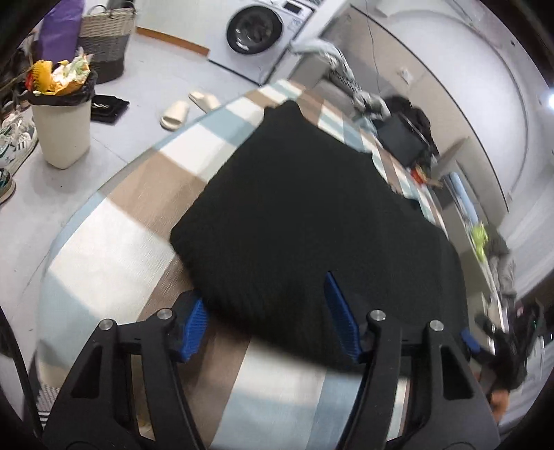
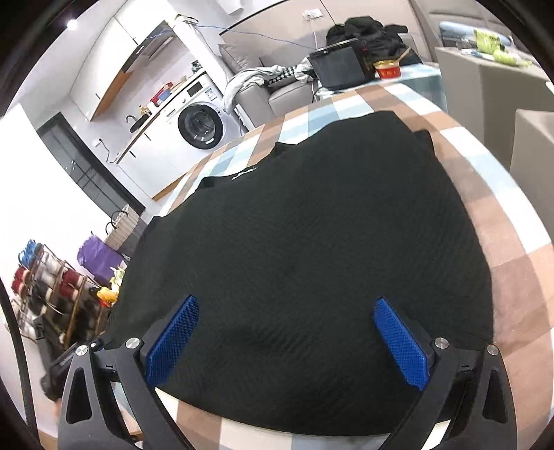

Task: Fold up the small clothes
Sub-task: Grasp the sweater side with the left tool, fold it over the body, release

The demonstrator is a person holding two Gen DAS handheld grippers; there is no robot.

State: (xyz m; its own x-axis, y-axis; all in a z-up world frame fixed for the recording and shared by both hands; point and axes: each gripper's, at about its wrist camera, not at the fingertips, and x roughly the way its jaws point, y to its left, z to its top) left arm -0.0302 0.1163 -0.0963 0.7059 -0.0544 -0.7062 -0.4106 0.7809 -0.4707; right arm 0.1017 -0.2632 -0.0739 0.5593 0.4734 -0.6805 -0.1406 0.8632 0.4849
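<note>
A black knit garment (image 1: 308, 214) lies folded and flat on a table with a checked brown, white and pale blue cloth (image 1: 114, 242). My left gripper (image 1: 266, 311) is open at the garment's near left edge; its left blue pad (image 1: 194, 329) is partly under the fabric edge and its right pad (image 1: 341, 318) is over the cloth. In the right wrist view the same garment (image 2: 311, 242) fills the middle. My right gripper (image 2: 287, 329) is open just above its near edge, holding nothing.
A bin full of rubbish (image 1: 64, 117), slippers (image 1: 187, 107), a woven basket (image 1: 104, 38) and a washing machine (image 1: 256, 31) are on the floor to the left. A black box (image 2: 341, 65) and red cup (image 2: 387, 69) sit at the table's far end.
</note>
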